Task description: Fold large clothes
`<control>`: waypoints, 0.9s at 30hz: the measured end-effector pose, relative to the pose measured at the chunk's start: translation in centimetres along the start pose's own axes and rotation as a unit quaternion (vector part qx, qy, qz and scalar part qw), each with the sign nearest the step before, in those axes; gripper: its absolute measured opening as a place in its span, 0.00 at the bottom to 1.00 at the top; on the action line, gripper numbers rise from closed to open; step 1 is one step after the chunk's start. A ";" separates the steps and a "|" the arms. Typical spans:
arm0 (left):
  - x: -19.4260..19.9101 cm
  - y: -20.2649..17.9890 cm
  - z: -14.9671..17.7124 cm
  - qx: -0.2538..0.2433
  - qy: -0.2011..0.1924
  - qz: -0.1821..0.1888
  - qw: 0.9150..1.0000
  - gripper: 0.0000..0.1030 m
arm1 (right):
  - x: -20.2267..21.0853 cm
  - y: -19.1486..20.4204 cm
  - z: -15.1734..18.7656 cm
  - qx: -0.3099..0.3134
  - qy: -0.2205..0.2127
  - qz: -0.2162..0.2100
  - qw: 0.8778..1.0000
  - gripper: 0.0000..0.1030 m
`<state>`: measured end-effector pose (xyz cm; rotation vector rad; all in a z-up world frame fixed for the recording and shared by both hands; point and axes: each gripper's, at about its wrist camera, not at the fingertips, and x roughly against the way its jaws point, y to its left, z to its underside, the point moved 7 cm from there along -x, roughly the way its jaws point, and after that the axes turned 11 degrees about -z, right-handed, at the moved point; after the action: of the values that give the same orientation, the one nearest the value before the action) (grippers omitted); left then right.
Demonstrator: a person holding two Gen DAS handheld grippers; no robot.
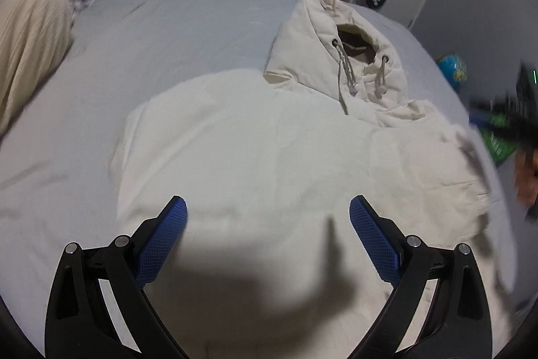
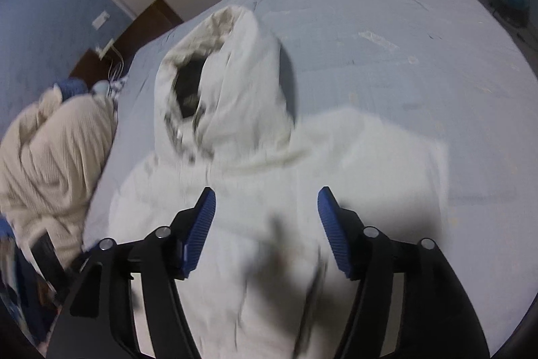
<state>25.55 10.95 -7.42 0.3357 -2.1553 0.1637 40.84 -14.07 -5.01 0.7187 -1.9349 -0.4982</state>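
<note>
Cream fleece hoodie (image 1: 269, 140) lies flat mid-bed (image 1: 185, 22); my left gripper (image 1: 268, 207) and right gripper (image 2: 266, 199) hover spread-jawed and empty above it, and I fear pinching one loose layer, dragging the fold crooked.

Two close wrist views angled down over the bed (image 1: 201, 22), both sharing the hoodie (image 1: 269, 140).
</note>
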 end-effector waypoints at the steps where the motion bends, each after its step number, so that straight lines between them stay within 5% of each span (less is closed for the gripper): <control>1: -1.0 -0.3 0.0 -0.011 -0.002 -0.006 1.000 0.92 | -0.8 -0.4 -1.5 -0.005 -0.001 -0.003 1.000 0.59; 9: -4.0 -0.4 1.5 -0.023 -0.061 -0.013 0.998 0.95 | -8.1 -2.1 -11.3 -0.016 0.009 -0.007 1.000 0.60; 27: -4.1 -0.9 1.9 -0.039 -0.086 -0.053 0.994 0.95 | -24.3 1.1 -26.1 0.042 0.024 0.031 0.998 0.60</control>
<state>26.53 10.37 -11.89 0.4315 -2.3011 -0.0098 72.47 2.08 -8.71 0.7156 -1.9362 -0.3619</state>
